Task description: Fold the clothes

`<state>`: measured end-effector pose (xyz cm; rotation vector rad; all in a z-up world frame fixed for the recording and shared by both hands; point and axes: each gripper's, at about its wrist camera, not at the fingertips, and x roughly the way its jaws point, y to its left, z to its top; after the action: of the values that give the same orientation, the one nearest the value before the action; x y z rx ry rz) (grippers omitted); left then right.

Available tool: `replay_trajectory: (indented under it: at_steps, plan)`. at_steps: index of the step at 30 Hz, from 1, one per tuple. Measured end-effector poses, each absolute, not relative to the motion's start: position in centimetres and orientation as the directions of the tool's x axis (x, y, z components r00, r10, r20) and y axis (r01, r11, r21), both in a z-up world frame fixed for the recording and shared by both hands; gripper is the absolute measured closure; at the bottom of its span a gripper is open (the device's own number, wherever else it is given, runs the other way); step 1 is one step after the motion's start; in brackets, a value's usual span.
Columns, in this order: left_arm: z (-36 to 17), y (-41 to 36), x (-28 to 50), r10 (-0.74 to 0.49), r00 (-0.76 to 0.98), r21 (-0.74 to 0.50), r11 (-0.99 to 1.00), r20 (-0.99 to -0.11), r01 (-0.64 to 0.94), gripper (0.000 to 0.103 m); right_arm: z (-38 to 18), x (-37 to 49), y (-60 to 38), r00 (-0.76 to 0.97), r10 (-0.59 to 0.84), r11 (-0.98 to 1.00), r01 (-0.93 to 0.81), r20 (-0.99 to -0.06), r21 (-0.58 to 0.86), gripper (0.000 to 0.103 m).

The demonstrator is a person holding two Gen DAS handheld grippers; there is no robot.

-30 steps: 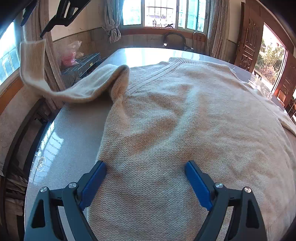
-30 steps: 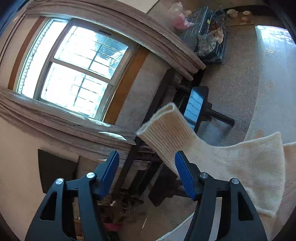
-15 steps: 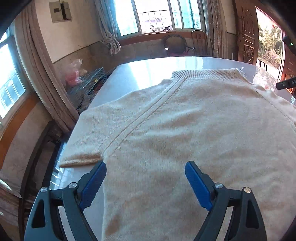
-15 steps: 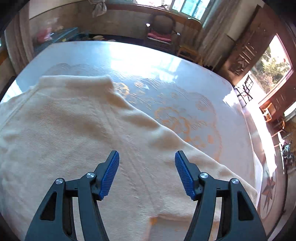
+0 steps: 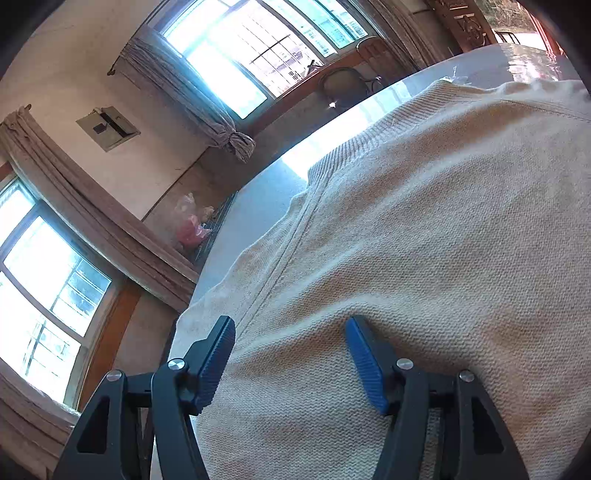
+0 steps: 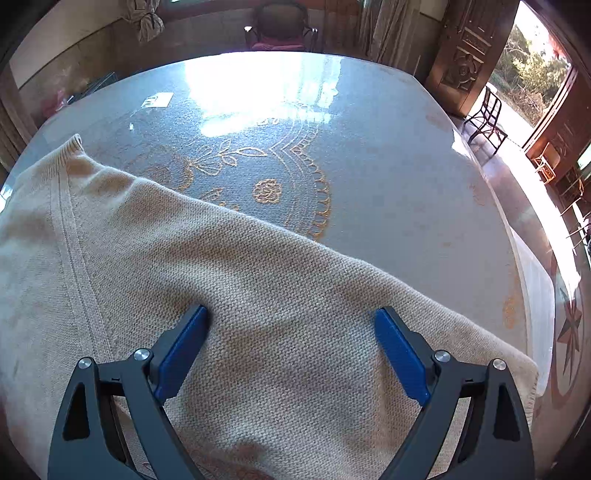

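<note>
A beige knitted sweater (image 5: pixel 424 229) lies spread flat on a grey stone table (image 5: pixel 255 206). Its ribbed collar (image 5: pixel 332 155) points toward the far window. My left gripper (image 5: pixel 290 328) hovers open low over the sweater's left shoulder seam, its blue pads straddling a raised fold of knit. In the right wrist view the same sweater (image 6: pixel 258 295) covers the near left of the table (image 6: pixel 388 177). My right gripper (image 6: pixel 290 321) stands wide open just above the cloth, nothing held between its fingers.
An orange floral inlay (image 6: pixel 266 184) decorates the table's middle. A small white tag (image 6: pixel 159 99) lies at the far left of the tabletop. A chair (image 6: pixel 280 26) stands behind the table, and a wire cage with a pink bag (image 5: pixel 192 229) sits below the left window.
The right gripper let go of the sleeve it was lifting and swung over the sweater's right side. The left gripper dropped lower and tilted toward the left shoulder. Both opened wider apart over the cloth.
</note>
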<state>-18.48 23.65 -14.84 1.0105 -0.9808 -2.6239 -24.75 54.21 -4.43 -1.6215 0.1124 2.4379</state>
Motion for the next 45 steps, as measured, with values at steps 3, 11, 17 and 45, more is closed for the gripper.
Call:
replay_trajectory:
  at_steps: [3,11,17,45]
  plan:
    - [-15.4,27.1,-19.9,-0.360,-0.761,0.635,-0.768,-0.539,-0.086,0.040,-4.0,-24.9,57.4,-0.359,0.163,-0.965,-0.250,-0.919,-0.074,0.010]
    - [-16.2,31.1,-23.0,-0.346,-0.766,0.635,-0.766,-0.542,-0.103,0.038,-3.2,-24.6,62.9,-0.365,0.144,-0.953,-0.301,-0.920,-0.030,0.010]
    - [-15.4,28.5,-22.2,-0.262,-0.751,0.560,-0.811,-0.606,-0.169,0.038,2.1,-23.8,55.3,-0.545,0.000,-0.948,-0.268,-0.838,0.174,0.014]
    - [-15.2,22.5,-3.7,-0.094,-0.824,0.617,-0.710,-0.559,-0.338,0.038,-5.0,0.5,34.0,-0.288,0.000,-0.998,0.062,-0.958,-0.018,0.011]
